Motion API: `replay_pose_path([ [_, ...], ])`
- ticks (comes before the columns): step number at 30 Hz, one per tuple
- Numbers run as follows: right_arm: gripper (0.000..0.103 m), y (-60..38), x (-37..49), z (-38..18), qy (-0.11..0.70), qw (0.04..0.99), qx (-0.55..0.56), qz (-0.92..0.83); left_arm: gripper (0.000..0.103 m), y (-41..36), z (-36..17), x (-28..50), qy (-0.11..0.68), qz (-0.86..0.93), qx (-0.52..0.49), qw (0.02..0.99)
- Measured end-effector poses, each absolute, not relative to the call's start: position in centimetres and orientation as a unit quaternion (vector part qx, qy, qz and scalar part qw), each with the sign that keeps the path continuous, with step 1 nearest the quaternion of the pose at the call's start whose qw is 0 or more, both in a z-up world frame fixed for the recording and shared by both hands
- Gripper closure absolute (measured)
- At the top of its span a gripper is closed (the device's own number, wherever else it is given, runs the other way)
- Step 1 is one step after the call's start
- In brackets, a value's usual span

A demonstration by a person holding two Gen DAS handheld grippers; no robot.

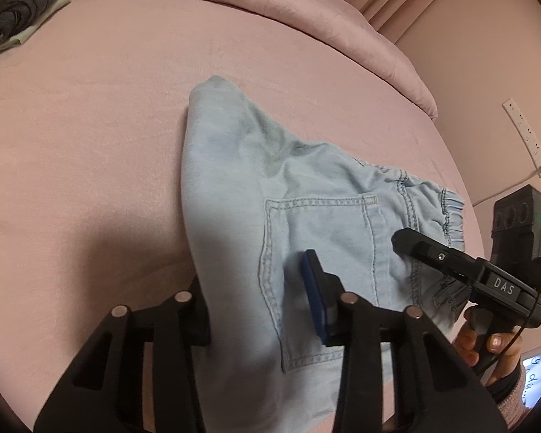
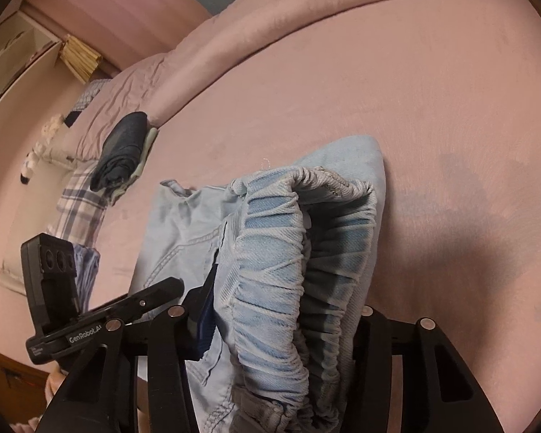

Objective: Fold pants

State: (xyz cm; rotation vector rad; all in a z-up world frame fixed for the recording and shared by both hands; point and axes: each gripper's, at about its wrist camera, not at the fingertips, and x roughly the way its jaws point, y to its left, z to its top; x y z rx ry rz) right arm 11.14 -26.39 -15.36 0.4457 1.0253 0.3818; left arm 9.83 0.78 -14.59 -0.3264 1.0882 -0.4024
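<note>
Both tongs (image 1: 261, 310) astride pants (image 1: 306, 180)

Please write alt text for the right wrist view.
The right gripper straddles the gathered elastic waistband of light blue denim pants on a pink bedsheet. The left gripper reaches in beside it.

Soft, warm indoor light falls evenly over the pink bed (image 1: 108, 126), leaving no glare. A broad dark shadow pools at lower left of the left view and at right of the right view. Fisheye distortion bows the bed's edge and blackens every corner. The pants (image 2: 270, 245) stay sharp; gripper frames along the bottom edges are dark and slightly soft.
</note>
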Motion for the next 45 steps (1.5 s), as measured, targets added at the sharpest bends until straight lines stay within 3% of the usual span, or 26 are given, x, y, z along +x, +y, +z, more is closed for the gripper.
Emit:
replay_pose_path([
  [4, 0.055, -26.1, 10.8, -14.9, 0.477, 0.838, 0.197, 0.177, 0.072, 0.7, -14.2, 9.6, 0.506, -0.189, -0.143, 0.829],
  [45, 0.058, -22.2, 11.4, -9.4, 0.422, 0.866, 0.138, 0.229, 0.072, 2.8, -9.6, 9.7, 0.451, -0.165, -0.108, 0.871],
])
